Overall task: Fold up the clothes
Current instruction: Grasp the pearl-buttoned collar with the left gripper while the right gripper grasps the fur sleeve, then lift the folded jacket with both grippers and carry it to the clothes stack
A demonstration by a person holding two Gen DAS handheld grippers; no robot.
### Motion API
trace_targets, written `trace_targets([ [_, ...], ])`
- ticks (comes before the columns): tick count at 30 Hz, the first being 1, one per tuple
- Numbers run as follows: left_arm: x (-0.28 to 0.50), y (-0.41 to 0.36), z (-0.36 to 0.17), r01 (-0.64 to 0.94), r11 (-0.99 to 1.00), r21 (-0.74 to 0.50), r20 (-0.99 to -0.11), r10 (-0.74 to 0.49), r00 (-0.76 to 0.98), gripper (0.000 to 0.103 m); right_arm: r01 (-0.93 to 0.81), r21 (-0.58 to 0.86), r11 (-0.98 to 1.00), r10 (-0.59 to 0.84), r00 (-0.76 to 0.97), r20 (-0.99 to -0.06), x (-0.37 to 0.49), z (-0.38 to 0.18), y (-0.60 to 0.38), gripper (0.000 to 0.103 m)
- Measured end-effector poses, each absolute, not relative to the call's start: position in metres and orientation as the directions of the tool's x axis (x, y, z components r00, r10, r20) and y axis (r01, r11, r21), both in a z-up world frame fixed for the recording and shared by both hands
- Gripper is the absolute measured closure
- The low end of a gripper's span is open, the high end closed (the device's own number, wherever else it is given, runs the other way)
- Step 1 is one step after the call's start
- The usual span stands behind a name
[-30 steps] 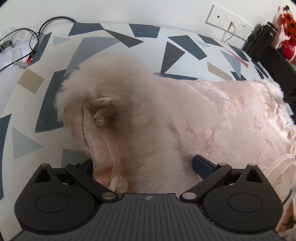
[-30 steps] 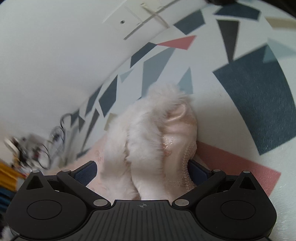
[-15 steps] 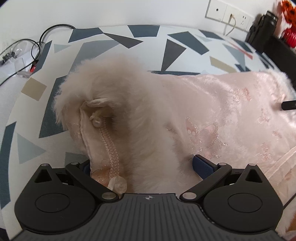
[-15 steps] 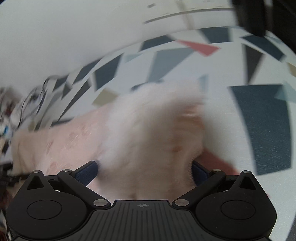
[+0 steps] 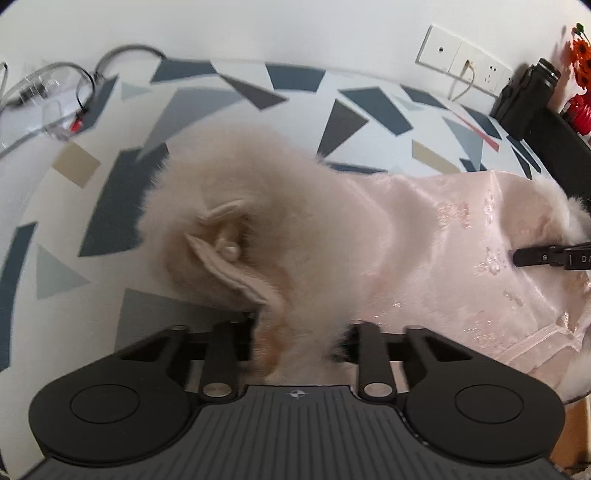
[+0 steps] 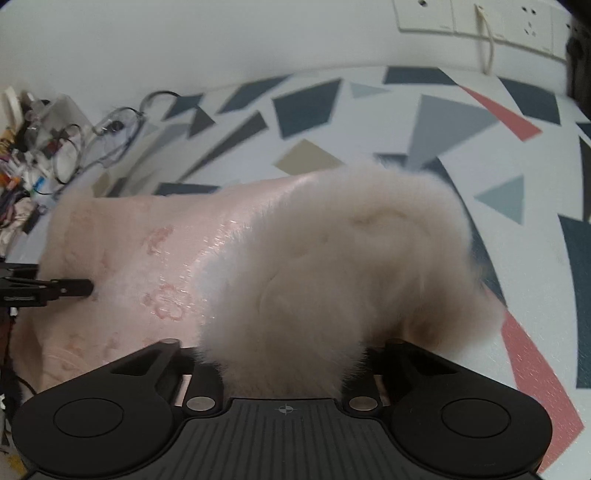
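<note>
Both the left gripper [image 5: 297, 341] and right gripper [image 6: 284, 363] are matte black (ribbed housing, silver pivot screws).

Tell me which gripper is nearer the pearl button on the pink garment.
Left. The left gripper is shut on the fur trim just below the pearl button. The right gripper grips the fur trim at the garment's opposite end; no button shows there.

white wall [image 5: 295, 33], wall sockets [image 5: 461, 62] at 1 o'clock, geometric-patterned sheet [image 5: 92, 206] below, tangled cables [image 6: 66, 147] at 9 o'clock, orange flowers [image 5: 581, 59] at 2 o'clock
</note>
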State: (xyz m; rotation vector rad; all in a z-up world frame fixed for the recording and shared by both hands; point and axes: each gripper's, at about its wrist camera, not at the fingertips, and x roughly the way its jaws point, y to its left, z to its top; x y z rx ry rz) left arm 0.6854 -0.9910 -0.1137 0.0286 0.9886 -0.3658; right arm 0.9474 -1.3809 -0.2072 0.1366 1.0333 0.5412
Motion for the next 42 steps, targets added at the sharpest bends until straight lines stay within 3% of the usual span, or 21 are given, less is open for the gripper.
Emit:
trace_targets([
  [7,0.651,-0.989,-0.061,0.22,0.967,-0.127,-0.71,-0.244,0.661,0.084,-0.44,0.428,0.789,0.612,0.507,-0.608,0.943,-0.153,-1.386,0.09],
  [11,0.633,-0.986,-0.023,0.087,0.988,-0.13,-0.641,-0.15,0.752,0.084,-0.527,0.463,0.713,0.7,0.497,-0.512,0.965,-0.121,-1.387,0.09],
  [15,0.613,-0.98,0.004,-0.062,0.99,-0.127,-0.619,-0.031,0.785,0.084,-0.612,0.472,0.634,0.768,0.432,-0.473,1.002,-0.098,-1.372,0.09],
  [21,0.559,-0.956,0.018,-0.303,0.946,-0.113,-0.627,0.169,0.761,0.084,-0.739,0.464,0.488,0.844,0.265,-0.467,1.034,-0.082,-1.313,0.09],
  [26,0.484,-0.911,0.023,-0.49,0.864,-0.115,-0.646,0.31,0.697,0.084,-0.816,0.449,0.365,0.856,0.104,-0.506,1.013,-0.073,-1.227,0.09],
  [32,0.371,-0.837,0.027,-0.661,0.742,-0.112,-0.636,0.457,0.621,0.084,-0.898,0.401,0.182,0.853,-0.059,-0.518,0.926,-0.047,-1.105,0.09],
  [42,0.203,-0.736,0.042,-0.792,0.607,-0.069,-0.629,0.589,0.507,0.084,-0.917,0.399,0.03,0.823,-0.204,-0.53,0.741,-0.022,-0.953,0.09],
])
